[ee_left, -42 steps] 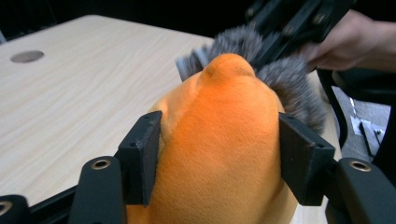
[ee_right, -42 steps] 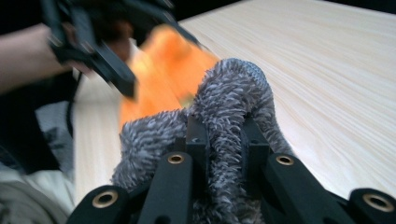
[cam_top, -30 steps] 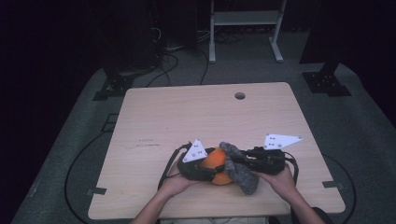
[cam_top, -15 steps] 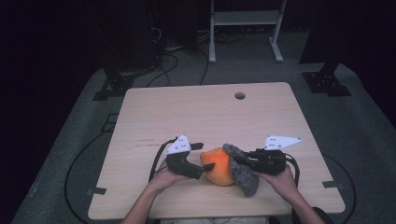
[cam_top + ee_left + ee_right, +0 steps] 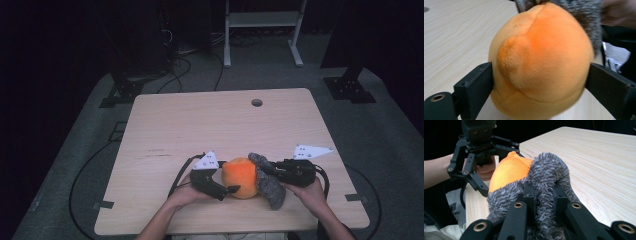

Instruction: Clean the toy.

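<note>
Left gripper (image 5: 227, 189) had returned to the orange plush (image 5: 240, 177), jaws open astride it; right gripper (image 5: 541, 195) stayed clamped on grey fur (image 5: 549, 170). Likely regrasping.

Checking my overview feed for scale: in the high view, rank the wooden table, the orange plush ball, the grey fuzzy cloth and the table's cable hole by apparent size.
1. Light wooden table
2. Orange plush ball
3. Grey fuzzy cloth, partly hidden behind the right tool, so its rank against the ball is uncertain
4. Round cable hole
</note>
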The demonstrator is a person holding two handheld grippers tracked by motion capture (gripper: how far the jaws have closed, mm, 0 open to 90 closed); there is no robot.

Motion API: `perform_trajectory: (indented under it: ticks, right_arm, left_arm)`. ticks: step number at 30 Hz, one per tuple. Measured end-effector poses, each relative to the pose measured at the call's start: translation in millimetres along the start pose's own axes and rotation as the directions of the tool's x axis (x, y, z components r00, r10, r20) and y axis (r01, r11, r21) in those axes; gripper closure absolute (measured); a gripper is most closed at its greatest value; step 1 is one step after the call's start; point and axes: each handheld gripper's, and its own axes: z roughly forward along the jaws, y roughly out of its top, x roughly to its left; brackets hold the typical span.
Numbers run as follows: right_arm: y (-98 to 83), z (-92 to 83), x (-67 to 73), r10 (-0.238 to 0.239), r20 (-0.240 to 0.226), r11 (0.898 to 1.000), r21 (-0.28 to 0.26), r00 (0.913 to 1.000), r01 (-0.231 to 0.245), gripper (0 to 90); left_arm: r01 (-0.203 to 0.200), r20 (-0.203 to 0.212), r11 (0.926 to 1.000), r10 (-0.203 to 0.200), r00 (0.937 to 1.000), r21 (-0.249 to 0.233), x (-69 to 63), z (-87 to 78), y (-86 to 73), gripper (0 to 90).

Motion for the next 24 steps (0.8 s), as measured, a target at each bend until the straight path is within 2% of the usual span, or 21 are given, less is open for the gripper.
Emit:
perform_trajectory:
  ticks: [2,4,6,9,10,11,12,14,16,18,21,24]
  right_arm:
    - [0.4,0.1,-1.1,0.003,0.004,1.000,0.000,1.0000,-0.003,77.2]
    - [1.2,0.4,-2.3,0.009,0.004,1.000,-0.005,1.0000,-0.009,77.2]
    - [3.2,0.9,-2.5,0.003,0.005,1.000,-0.007,1.0000,-0.003,77.2]
    - [9.3,-0.2,-1.8,-0.017,0.007,1.000,-0.009,0.9998,0.017,77.3]
    - [11.6,-0.1,-0.5,-0.028,0.013,1.000,-0.013,0.9995,0.029,77.3]
    - [14.1,-0.5,1.9,-0.034,0.011,0.999,-0.019,0.9994,0.035,77.3]
    - [16.7,-0.1,5.6,-0.045,0.002,0.998,-0.032,0.9990,0.045,77.3]
    - [23.3,3.6,16.4,-0.081,-0.019,0.996,-0.037,0.9965,0.080,77.3]
    - [29.2,11.6,26.9,-0.118,-0.042,0.993,-0.028,0.9921,0.117,77.3]
    - [32.0,20.1,32.0,-0.158,-0.040,0.987,0.007,0.9866,0.159,77.4]
    - [28.5,23.2,25.5,-0.157,-0.023,0.987,0.031,0.9874,0.157,77.4]
    - [23.3,17.0,14.1,-0.112,-0.014,0.994,0.019,0.9937,0.112,77.4]
  left_arm:
    - [0.006,-0.009,1.0000,-0.006,0.9999,-0.003,-0.3,-0.6,0.9,10.3]
    - [-0.019,-0.028,0.9997,0.019,0.9994,-0.012,-4.6,-3.9,1.9,21.4]
    - [-0.039,-0.051,0.9992,0.039,0.9979,0.001,-8.8,-7.8,5.4,31.9]
    - [-0.044,-0.101,0.9990,0.044,0.9939,0.009,-9.2,-15.4,11.4,35.6]
    - [-0.044,-0.101,0.9990,0.044,0.9939,0.009,-9.2,-15.4,11.4,36.0]
    - [-0.044,-0.129,0.9989,0.046,0.9906,0.015,-7.9,-19.7,12.8,36.1]
    - [-0.035,-0.136,0.9993,0.036,0.9900,0.014,-7.0,-20.9,12.7,36.1]
    - [-0.014,-0.123,0.9999,0.015,0.9923,0.010,-8.1,-18.5,12.2,36.2]
    - [-0.043,-0.119,0.9988,0.045,0.9918,0.024,-14.4,-12.8,13.0,36.9]
    - [-0.058,-0.125,0.9976,0.062,0.9901,0.039,-17.9,-11.3,13.9,37.1]
    - [-0.042,-0.094,0.9983,0.046,0.9945,0.041,-14.7,-13.6,10.0,37.3]
    - [-0.059,-0.053,0.9973,0.061,0.9967,0.043,-12.8,-14.5,8.8,36.2]
